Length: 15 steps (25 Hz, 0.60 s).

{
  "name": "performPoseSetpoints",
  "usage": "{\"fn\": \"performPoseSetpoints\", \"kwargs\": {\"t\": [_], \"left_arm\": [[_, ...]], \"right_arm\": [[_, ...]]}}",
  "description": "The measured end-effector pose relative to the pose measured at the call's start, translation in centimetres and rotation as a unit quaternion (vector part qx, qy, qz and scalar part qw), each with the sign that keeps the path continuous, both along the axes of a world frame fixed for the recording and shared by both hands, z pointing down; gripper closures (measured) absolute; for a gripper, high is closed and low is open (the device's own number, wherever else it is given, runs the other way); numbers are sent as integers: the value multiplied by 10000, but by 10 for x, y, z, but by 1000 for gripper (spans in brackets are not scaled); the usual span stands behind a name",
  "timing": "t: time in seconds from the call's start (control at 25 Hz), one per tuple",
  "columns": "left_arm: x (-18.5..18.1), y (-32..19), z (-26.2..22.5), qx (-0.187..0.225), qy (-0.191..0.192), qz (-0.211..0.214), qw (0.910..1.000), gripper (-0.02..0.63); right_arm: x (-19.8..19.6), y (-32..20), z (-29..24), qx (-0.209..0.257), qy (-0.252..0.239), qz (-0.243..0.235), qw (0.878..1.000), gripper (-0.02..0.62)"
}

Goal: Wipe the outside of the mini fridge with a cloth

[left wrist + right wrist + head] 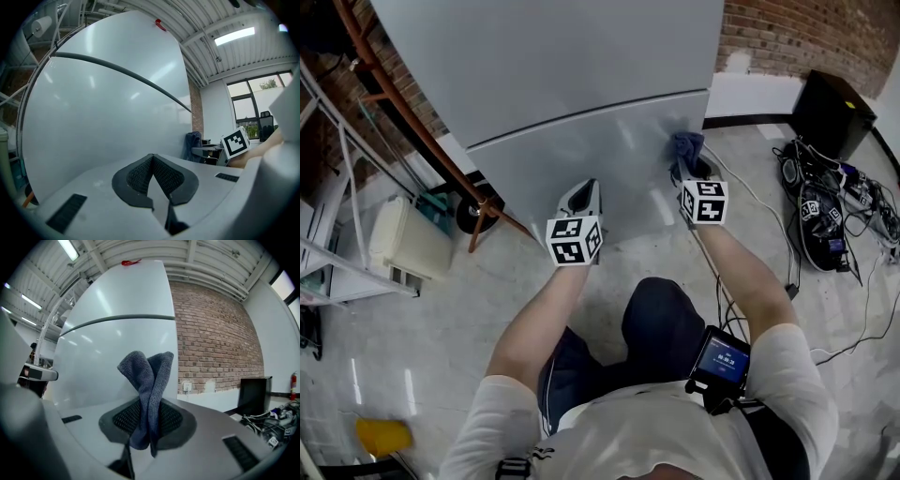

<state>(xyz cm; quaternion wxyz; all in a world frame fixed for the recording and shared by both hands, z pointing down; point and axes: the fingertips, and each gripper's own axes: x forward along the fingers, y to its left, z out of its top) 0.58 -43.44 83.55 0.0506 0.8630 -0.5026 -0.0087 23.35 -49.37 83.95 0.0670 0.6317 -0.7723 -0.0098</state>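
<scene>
My R gripper (690, 171): jaws pinching folded blue-grey cloth (147, 376), tuft ahead of the jaws, at the rt edge of the mini fridge (581, 141) lower door. My L gripper (580, 195): jaws pressed together, empty. Judgement: wipe under way; most of front, sides prob. left.

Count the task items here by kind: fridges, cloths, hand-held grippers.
Mini fridge: 1
Cloth: 1
Hand-held grippers: 2 (left hand-held gripper, right hand-held gripper)
Total: 4
</scene>
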Motion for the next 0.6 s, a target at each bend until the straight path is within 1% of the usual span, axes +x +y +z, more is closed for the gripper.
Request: {"fn": "performPoseSetpoints", "kwargs": {"t": [0.12, 0.28, 0.44, 0.6], "left_arm": [[-12, 4, 3, -6, 21, -72, 10000, 603], [-40, 9, 11, -72, 68, -249, 9996, 603], [-75, 17, 19, -137, 137, -517, 9985, 603], [-115, 27, 31, -215, 146, -856, 9960, 603]], "right_arm": [[-29, 15, 2, 67, 64, -333, 9994, 511], [-93, 37, 8, 160, 315, -1015, 9942, 511], [-161, 55, 18, 151, 519, -1691, 9841, 511], [-225, 73, 33, 72, 654, -2290, 9712, 511]]}}
